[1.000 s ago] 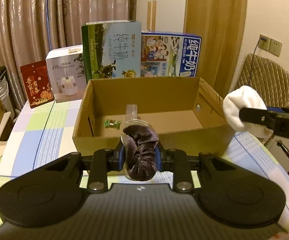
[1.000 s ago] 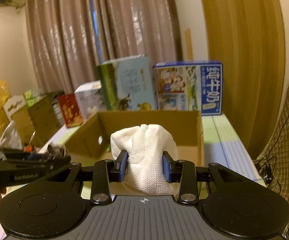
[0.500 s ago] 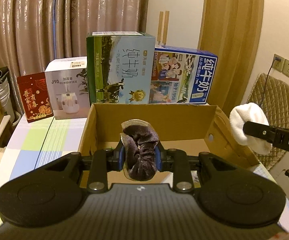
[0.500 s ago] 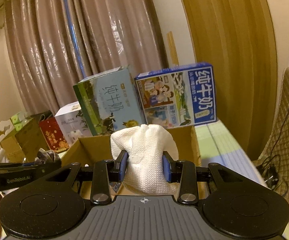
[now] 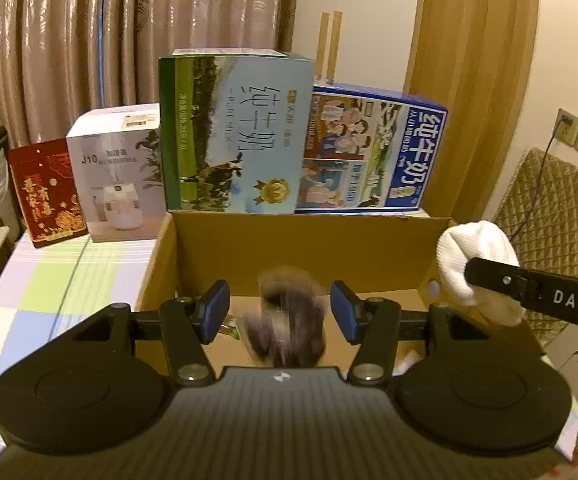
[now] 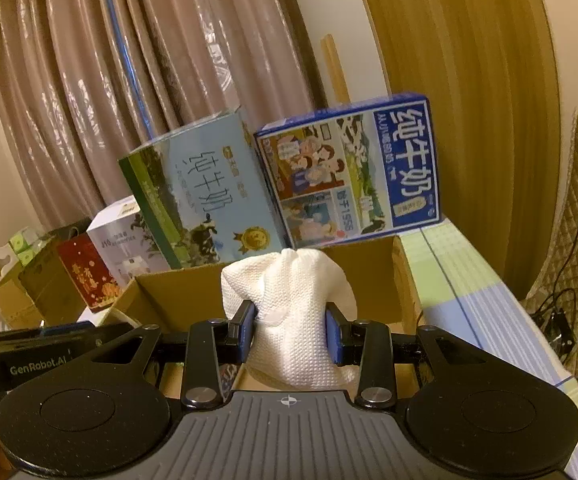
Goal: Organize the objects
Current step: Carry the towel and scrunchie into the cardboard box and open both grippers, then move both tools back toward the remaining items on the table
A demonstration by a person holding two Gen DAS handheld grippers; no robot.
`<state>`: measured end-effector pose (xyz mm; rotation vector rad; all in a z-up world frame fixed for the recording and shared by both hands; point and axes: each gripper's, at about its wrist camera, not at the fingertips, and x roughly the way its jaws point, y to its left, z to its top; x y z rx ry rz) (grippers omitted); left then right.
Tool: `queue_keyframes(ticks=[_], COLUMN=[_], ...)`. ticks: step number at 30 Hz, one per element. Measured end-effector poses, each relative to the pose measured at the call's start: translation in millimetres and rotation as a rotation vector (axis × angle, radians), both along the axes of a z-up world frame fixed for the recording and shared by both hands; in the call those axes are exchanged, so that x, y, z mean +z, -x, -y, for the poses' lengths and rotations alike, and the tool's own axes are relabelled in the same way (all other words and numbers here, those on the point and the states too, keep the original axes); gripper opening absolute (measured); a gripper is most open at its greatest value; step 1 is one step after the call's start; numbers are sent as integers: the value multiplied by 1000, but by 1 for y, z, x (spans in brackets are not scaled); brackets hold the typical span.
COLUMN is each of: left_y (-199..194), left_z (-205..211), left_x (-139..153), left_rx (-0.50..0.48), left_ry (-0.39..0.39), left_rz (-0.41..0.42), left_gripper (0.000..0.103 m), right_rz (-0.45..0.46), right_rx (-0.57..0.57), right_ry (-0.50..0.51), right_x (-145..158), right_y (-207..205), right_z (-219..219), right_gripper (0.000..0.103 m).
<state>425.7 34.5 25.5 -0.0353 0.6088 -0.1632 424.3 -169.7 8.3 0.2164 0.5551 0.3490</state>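
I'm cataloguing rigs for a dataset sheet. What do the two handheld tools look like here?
Both are matte black, with a ribbed body and two round discs at the near end. The left tool and right tool have black finger brackets with silver screws and blue pads. White lettering marks their sides: "DAS" and "GenRobot.AI". No sleeves show.

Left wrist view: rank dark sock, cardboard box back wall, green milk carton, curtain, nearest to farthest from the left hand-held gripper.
1. Dark sock, blurred, between the open jaws of the left hand-held gripper.
2. Cardboard box back wall, just ahead.
3. Green milk carton, behind the box.
4. Curtain, farthest, rear left.
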Motion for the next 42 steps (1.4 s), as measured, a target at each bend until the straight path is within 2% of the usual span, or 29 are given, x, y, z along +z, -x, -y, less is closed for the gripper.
queue_keyframes(ticks=[6, 12, 15, 18, 29, 40, 42], left_y=[-2, 2, 4, 4, 16, 57, 71], left_z=[-10, -11, -11, -13, -13, -18, -20], left_x=[-5, -3, -3, -3, -2, 4, 3], left_rx=[24, 27, 23, 29, 24, 28, 30], left_ry=[4, 5, 0, -1, -11, -25, -22], left_rz=[-24, -15, -13, -15, -10, 0, -3], left_gripper=[50, 53, 53, 59, 64, 69, 74], right_rz=[-27, 3, 43, 51, 67, 80, 76], right_rx=[2, 24, 14, 6, 2, 0, 4], right_ry=[-12, -36, -61, -71, -53, -28, -26], right_x=[-5, -4, -3, 0, 5, 7, 7], right_y=[-3, -1, 2, 2, 12, 54, 65], right_z=[0, -2, 0, 2, 10, 28, 33], right_gripper=[34, 36, 68, 68, 69, 73, 75])
